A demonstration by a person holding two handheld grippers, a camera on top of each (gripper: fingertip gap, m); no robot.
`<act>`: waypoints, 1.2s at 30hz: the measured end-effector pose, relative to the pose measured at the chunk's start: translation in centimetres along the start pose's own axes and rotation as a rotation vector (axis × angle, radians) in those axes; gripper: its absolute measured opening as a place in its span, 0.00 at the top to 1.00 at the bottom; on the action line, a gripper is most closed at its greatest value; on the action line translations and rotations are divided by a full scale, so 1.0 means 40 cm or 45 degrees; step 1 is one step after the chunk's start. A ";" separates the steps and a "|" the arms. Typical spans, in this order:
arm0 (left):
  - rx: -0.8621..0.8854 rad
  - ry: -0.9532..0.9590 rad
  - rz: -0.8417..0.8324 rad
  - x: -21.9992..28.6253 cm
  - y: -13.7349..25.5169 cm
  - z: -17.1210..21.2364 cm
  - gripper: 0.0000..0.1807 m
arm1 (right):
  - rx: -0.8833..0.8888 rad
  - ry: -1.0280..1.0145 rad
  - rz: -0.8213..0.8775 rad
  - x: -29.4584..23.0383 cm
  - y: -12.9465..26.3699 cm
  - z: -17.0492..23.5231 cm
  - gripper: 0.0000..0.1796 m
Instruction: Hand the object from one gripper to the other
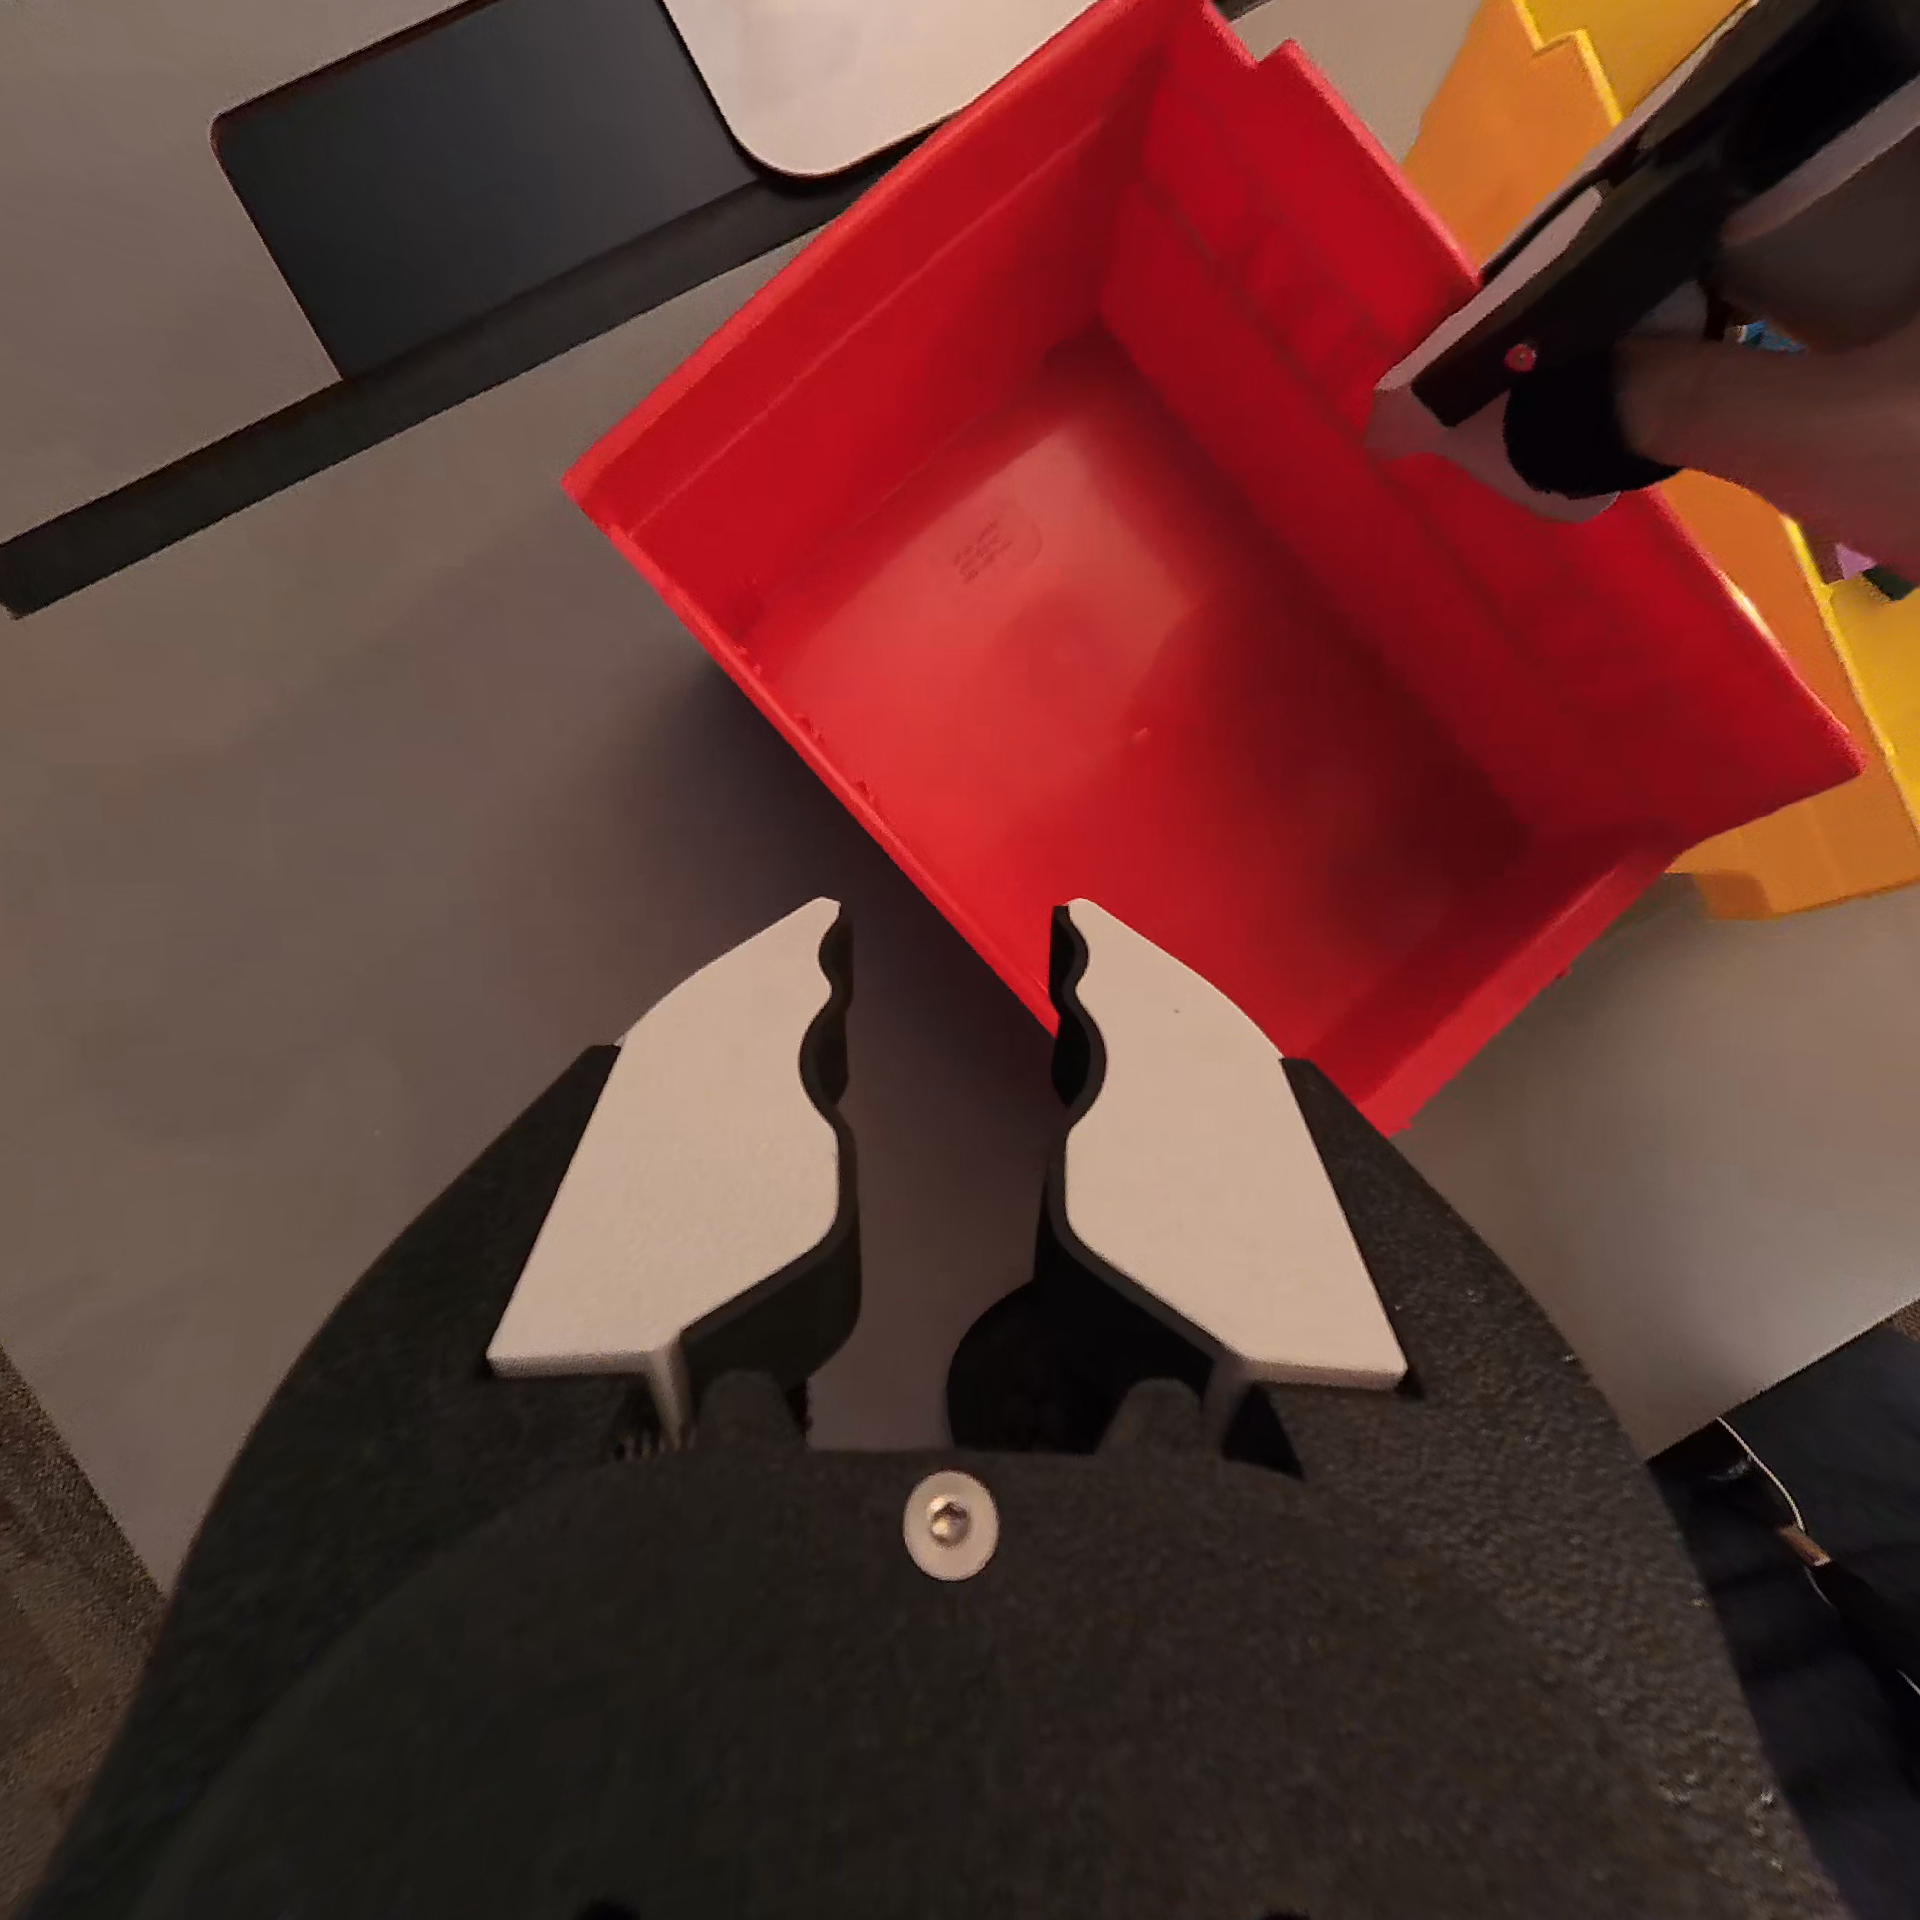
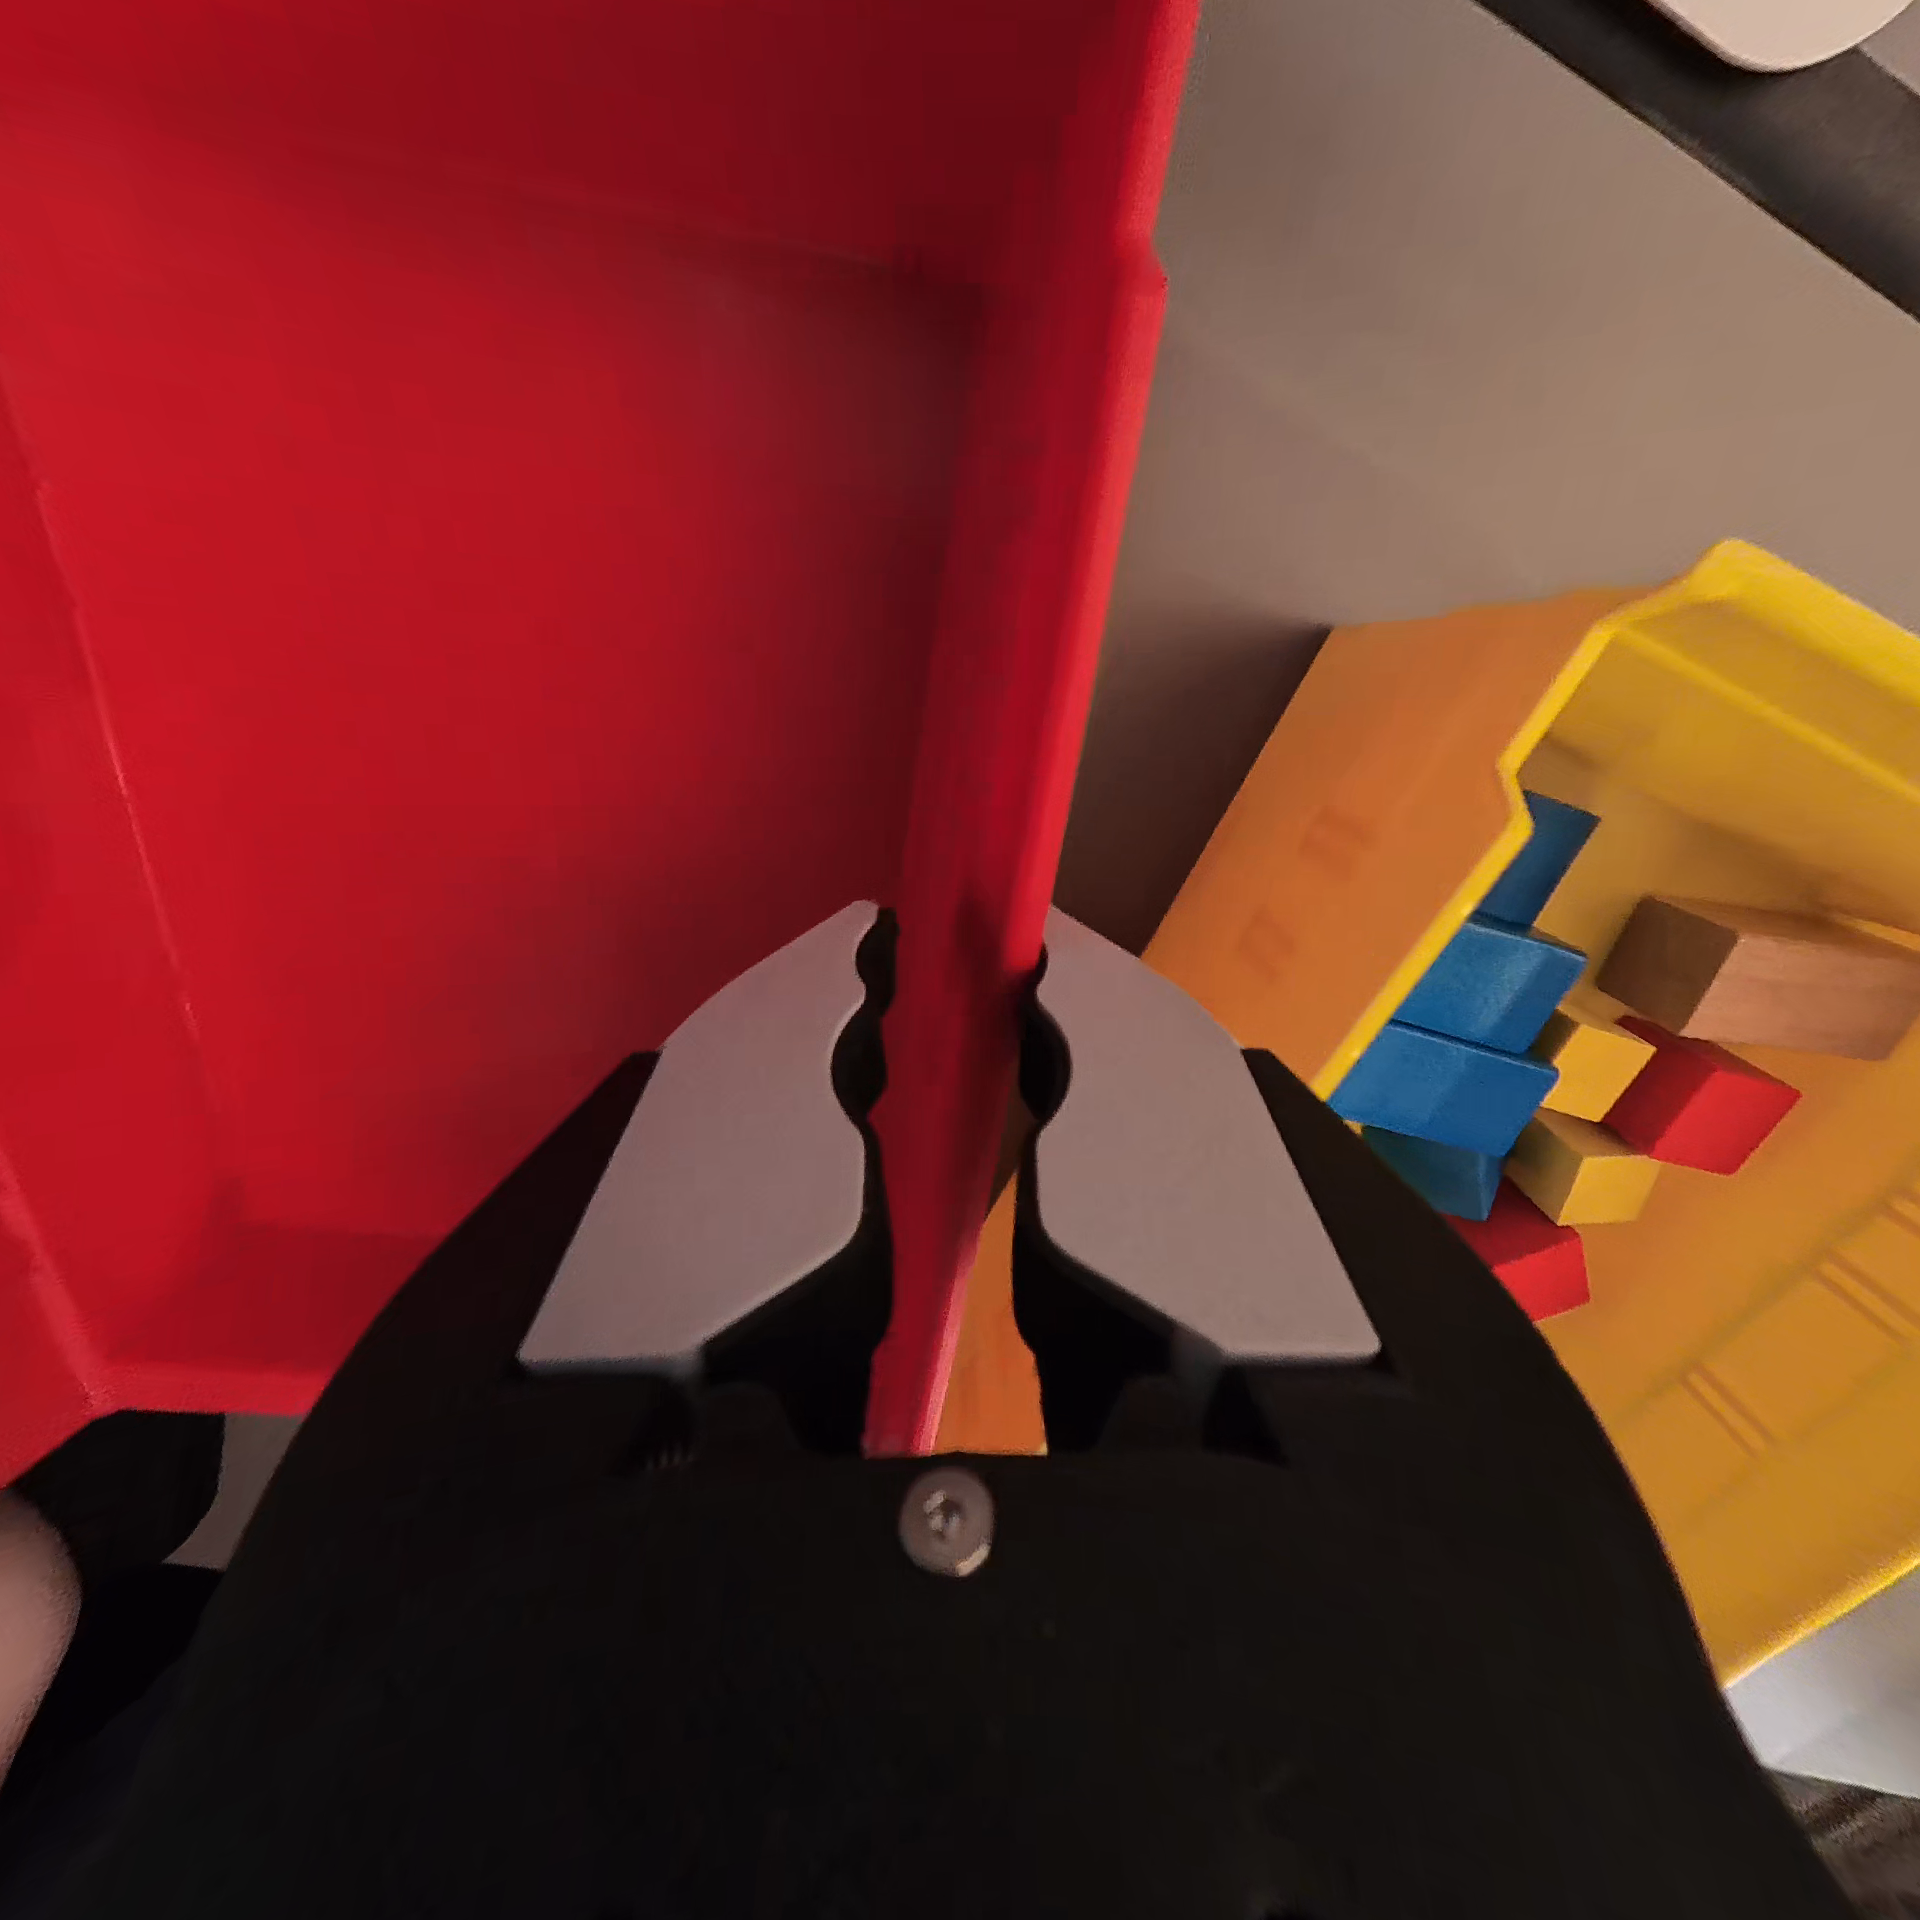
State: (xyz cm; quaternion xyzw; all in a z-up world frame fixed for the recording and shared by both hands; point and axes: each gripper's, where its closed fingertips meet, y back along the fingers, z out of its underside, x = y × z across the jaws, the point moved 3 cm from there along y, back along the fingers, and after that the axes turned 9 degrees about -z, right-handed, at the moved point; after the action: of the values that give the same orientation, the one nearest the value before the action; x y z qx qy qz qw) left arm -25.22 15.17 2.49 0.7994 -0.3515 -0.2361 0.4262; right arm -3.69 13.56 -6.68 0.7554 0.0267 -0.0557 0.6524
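Between my two grippers: the red bin (image 1: 1091,644), empty, held up over the grey table (image 1: 312,831) and tilted, its open side facing my left camera.
Who holds it: my right gripper (image 2: 956,956), clamped across one side wall, one finger inside the bin and one outside.
Left gripper (image 1: 951,935): parted a narrow way, holding nothing, its tips just short of the bin's near rim, ahead and to the right.
Long axis: I judge it runs from that near rim away toward the table's far edge, with my right gripper on the far right wall.
Nearer gripper for the take: the left; I would turn it to straddle the near wall, then close.
Beside the bin: a yellow bin (image 2: 1704,727) on the table's right side, with coloured blocks (image 2: 1475,1039) inside.
Risk: letting go on the right before the left has bitten.
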 end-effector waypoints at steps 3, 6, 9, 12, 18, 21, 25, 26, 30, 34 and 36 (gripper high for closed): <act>-0.004 -0.001 0.001 0.000 -0.003 0.000 0.81 | 0.000 -0.027 -0.003 0.003 -0.006 -0.010 0.90; -0.013 -0.004 0.001 0.001 -0.006 0.001 0.81 | -0.006 -0.049 -0.012 0.007 -0.020 -0.012 0.91; -0.016 -0.008 0.003 0.003 -0.007 0.000 0.81 | -0.057 -0.079 -0.066 0.003 -0.055 -0.002 0.93; -0.016 -0.018 0.003 0.006 -0.006 0.000 0.81 | -0.062 -0.063 -0.052 0.009 -0.063 -0.005 0.93; -0.030 -0.022 0.002 0.008 -0.011 0.001 0.81 | -0.061 -0.056 -0.034 0.011 -0.064 -0.007 0.92; -0.026 -0.026 -0.006 0.007 -0.009 0.000 0.81 | -0.060 -0.051 -0.016 0.012 -0.065 -0.007 0.92; -0.012 -0.023 -0.007 0.006 -0.003 -0.001 0.82 | -0.039 -0.062 -0.134 0.001 -0.062 -0.014 0.96; -0.010 -0.023 -0.008 0.006 -0.002 -0.001 0.82 | -0.033 -0.073 -0.179 0.000 -0.064 -0.016 0.97; -0.009 -0.019 -0.009 0.003 -0.001 0.000 0.82 | -0.024 -0.118 -0.333 -0.008 -0.061 -0.020 0.97; -0.025 -0.015 -0.028 0.000 0.001 0.004 0.82 | -0.051 -0.095 -0.342 -0.019 -0.056 -0.024 0.96; -0.034 -0.011 -0.060 -0.003 0.011 0.010 0.82 | -0.068 -0.078 -0.342 -0.028 -0.050 -0.029 0.97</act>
State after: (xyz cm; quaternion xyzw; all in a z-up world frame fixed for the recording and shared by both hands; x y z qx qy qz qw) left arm -25.71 14.88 2.64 0.8007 -0.3313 -0.2542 0.4296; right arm -4.98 15.04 -8.37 0.7253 0.1091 -0.1649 0.6594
